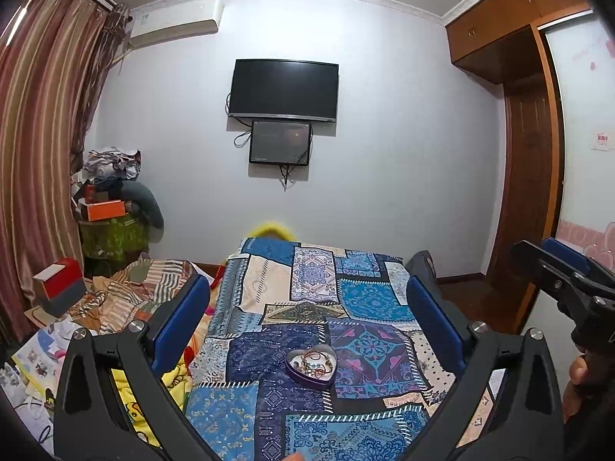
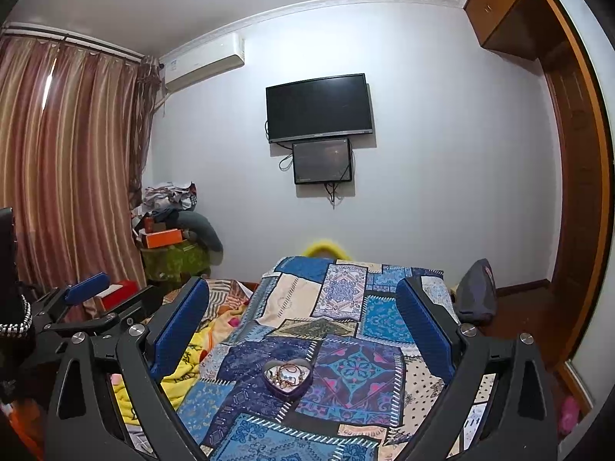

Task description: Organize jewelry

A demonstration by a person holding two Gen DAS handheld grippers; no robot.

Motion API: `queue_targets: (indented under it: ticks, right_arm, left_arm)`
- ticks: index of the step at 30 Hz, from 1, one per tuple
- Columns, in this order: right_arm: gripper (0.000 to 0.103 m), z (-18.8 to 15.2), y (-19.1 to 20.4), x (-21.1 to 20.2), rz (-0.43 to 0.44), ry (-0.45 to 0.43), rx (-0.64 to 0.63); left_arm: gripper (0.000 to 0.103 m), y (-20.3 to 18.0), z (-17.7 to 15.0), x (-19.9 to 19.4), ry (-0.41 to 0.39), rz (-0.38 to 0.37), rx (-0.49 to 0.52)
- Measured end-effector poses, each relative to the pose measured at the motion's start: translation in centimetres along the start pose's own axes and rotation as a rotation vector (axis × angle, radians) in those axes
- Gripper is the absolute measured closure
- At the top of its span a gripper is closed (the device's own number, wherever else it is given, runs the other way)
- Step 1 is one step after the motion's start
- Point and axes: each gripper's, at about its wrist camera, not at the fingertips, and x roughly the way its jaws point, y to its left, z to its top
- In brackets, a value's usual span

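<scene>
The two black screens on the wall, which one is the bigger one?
The upper screen, the television, is the bigger one. The smaller screen hangs just below it, with cables dangling beneath. Both are dark.

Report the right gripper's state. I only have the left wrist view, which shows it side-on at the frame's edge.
Observer: The right gripper is wide open, with nothing between its fingers.
Operator: Give me its line to the jewelry tin.
Observer: In the right wrist view, the heart-shaped tin sits on the patchwork bedspread. It is ahead of the fingers and slightly left of centre, and neither finger touches it.
Operator: Name anything on the floor to the right.
Observer: A pink object lies on the floor at the far right. It is too blurred to identify.
</scene>
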Motion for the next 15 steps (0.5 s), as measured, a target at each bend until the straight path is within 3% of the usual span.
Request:
queue_targets:
  ticks: [15]
  right_arm:
    - [0.006,-0.04,0.08,0.53,0.000,0.014,0.001]
  left_arm:
    - [0.000,0.00,-0.04,0.12,0.004,-0.019,0.005]
